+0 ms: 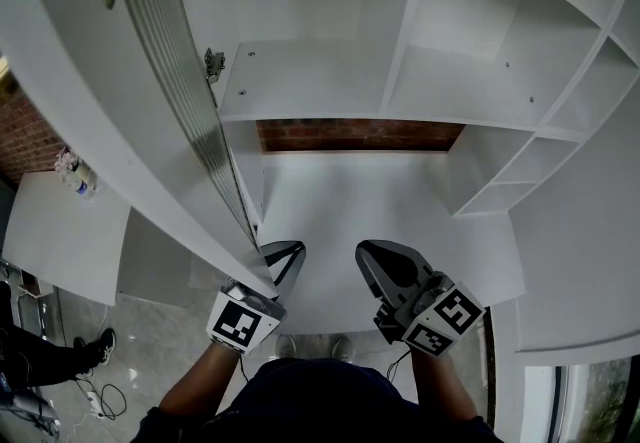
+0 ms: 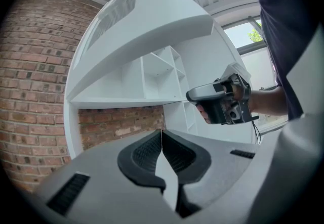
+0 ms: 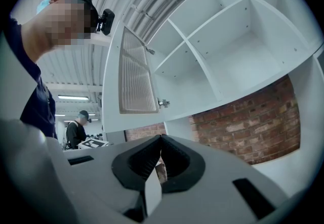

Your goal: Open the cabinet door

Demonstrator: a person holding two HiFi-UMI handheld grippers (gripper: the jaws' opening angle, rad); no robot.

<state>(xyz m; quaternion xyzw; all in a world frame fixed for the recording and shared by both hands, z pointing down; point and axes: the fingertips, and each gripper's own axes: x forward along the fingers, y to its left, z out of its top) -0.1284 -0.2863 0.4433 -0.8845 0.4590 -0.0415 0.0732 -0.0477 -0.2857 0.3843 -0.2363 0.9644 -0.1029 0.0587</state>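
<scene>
Overhead, the ribbed-glass cabinet door (image 1: 176,81) stands open and upright, edge-on, just beside the left gripper (image 1: 285,253). Right gripper (image 1: 368,259) sits apart. Both grippers' jaws are together, empty.

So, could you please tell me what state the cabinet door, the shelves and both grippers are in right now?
Cabinet door: open, swung out toward the person.
Cabinet shelves: exposed, nothing on them.
Left gripper: shut, nothing between its jaws.
Right gripper: shut, nothing between its jaws.
</scene>
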